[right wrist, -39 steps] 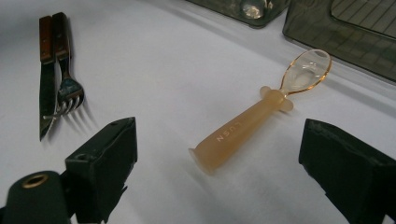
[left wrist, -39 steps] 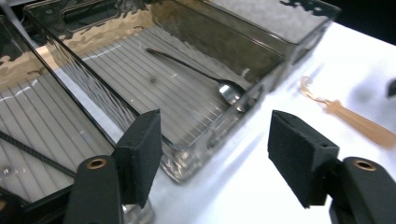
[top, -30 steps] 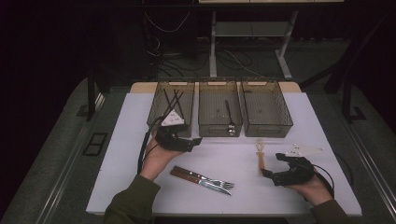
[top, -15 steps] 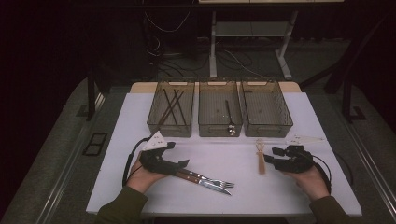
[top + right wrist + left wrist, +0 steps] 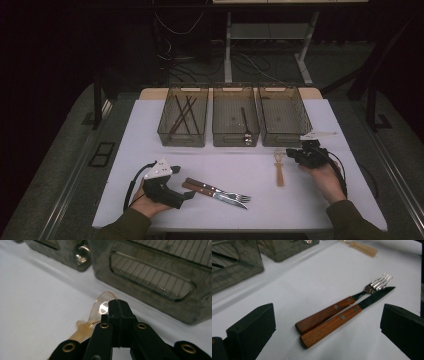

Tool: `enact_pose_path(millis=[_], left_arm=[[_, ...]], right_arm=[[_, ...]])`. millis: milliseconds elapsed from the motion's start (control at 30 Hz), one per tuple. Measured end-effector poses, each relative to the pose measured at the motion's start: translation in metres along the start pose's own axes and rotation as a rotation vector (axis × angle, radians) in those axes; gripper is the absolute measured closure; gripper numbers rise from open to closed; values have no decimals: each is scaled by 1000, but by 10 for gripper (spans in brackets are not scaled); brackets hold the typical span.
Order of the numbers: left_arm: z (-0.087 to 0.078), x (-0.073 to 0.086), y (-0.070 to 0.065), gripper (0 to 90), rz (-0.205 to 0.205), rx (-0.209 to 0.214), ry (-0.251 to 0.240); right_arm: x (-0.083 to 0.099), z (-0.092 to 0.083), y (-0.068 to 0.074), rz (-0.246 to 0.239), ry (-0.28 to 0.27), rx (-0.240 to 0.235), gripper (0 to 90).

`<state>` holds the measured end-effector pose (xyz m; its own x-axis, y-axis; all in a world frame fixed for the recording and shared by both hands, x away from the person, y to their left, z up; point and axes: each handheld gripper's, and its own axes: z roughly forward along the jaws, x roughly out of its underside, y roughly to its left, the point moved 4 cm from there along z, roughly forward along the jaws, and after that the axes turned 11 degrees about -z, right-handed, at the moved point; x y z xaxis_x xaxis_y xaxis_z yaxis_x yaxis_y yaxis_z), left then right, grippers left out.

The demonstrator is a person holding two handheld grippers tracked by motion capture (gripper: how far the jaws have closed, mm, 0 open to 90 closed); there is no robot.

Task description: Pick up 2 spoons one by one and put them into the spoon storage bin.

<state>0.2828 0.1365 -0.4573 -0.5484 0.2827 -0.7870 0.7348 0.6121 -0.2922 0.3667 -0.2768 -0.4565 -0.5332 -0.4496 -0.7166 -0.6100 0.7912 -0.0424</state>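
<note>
On the white surface, nearest the person, the left gripper has its fingers spread wide, empty, framing the wooden-handled fork and knife: stiff, light, best pinched at the handles. Since a second ago it dropped from the trays. The right gripper has just closed, nothing visibly held, above the amber plastic spoon.

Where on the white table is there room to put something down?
Between the wood-handled fork and knife and the amber plastic spoon the white table is bare; also left of the left hand-held gripper. By the three wire baskets it is crowded.
</note>
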Motion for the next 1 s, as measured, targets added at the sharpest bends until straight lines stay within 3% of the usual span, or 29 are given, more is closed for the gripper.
enact_pose_path(millis=[200,400,767,1000], left_arm=[[3,0,1,0,-1,-3,8],[2,0,2,0,-5,-6,10],[3,1,2,0,-4,-8,19],[3,1,2,0,-4,-8,20]], right_arm=[[-6,20,-7,6,38,20,899],[-7,31,-6,4,75,18,899],[-7,35,0,-18,91,8,899],[-8,26,-3,-3,70,20,898]])
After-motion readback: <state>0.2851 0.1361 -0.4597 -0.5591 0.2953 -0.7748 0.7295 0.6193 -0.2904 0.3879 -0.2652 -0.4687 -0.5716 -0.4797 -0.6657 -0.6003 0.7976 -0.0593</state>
